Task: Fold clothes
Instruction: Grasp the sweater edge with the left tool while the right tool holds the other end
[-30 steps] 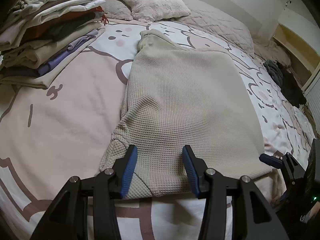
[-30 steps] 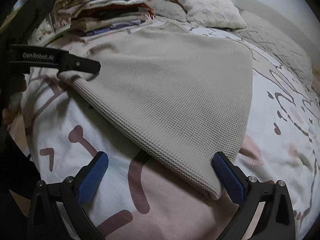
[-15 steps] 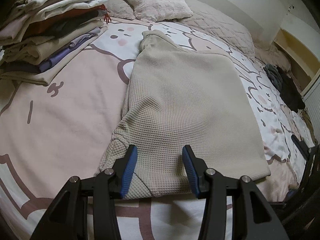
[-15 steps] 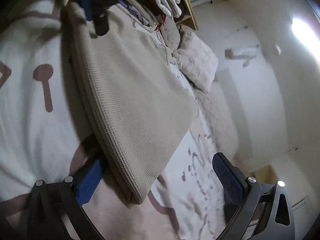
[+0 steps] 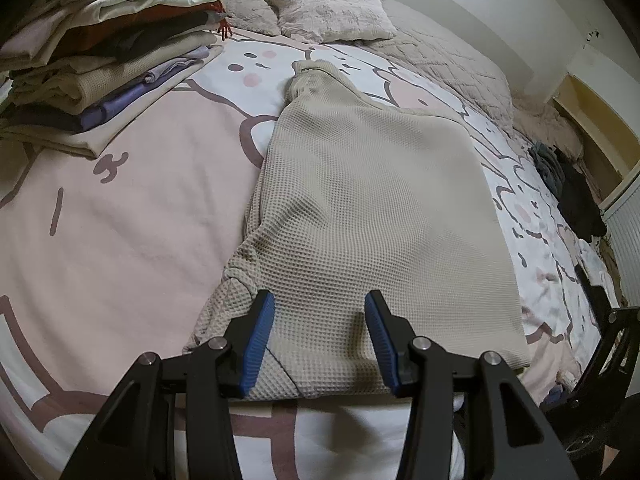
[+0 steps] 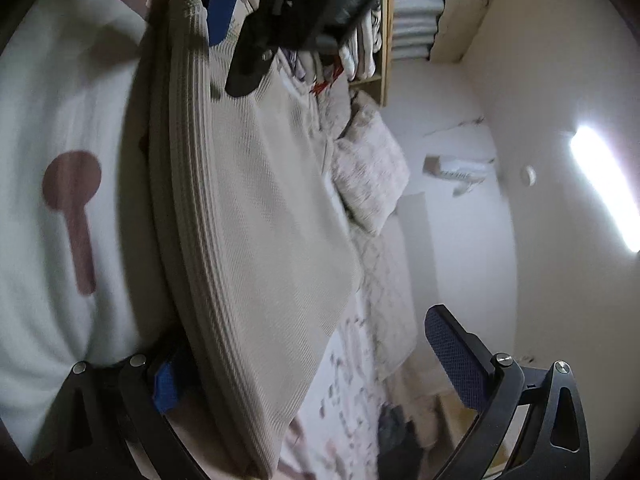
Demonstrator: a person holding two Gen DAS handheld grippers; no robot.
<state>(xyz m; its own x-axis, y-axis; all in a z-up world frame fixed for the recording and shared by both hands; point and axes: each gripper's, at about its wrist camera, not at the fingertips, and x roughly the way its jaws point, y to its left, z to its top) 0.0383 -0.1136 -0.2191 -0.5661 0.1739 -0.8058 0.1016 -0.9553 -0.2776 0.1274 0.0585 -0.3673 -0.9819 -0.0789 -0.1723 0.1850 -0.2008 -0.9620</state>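
On the bed (image 5: 120,240) the beige waffle garment (image 5: 372,216) lies flat, its near hem between the open left tongs (image 5: 320,340); the right tongs (image 6: 312,364), also open, have rolled sideways since a second ago, seemingly straddling the hem's corner; a grasp looks imminent.

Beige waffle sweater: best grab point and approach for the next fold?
Grip the sweater at its near hem, one corner per claw, coming in low from the bed's near edge. The hem lies flat and straight there. The left claw stands open over the left corner; the right claw is open, tilted sideways around the right corner.
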